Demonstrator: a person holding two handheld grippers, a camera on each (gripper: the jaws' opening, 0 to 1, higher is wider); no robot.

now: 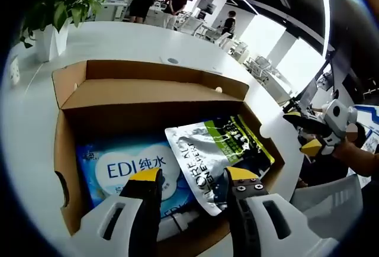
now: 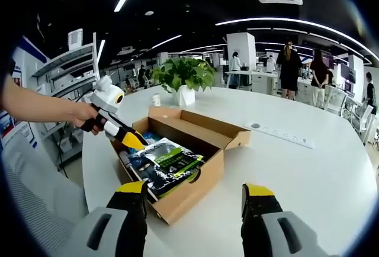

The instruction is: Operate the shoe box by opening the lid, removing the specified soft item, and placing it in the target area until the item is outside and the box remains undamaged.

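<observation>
The brown cardboard shoe box (image 1: 65, 150) (image 2: 201, 177) stands open on the white table, its lid flap folded back at the far side. Inside lie a blue and white soft pack printed EDI (image 1: 127, 171) and a silver and green pouch (image 1: 207, 150) (image 2: 169, 156). My left gripper (image 1: 192, 177) is open, hovering just above the box's near end, over both packs. In the right gripper view the left gripper (image 2: 127, 135) hangs over the box's left end, held by a hand. My right gripper (image 2: 195, 195) is open near the box's front wall, and appears at the table's right edge (image 1: 308, 132).
A potted plant (image 1: 56, 8) (image 2: 183, 79) stands behind the box. A white power strip (image 2: 278, 134) lies on the round white table (image 2: 308, 174). Several people stand among desks in the background. A small white cup (image 2: 156, 99) sits by the plant.
</observation>
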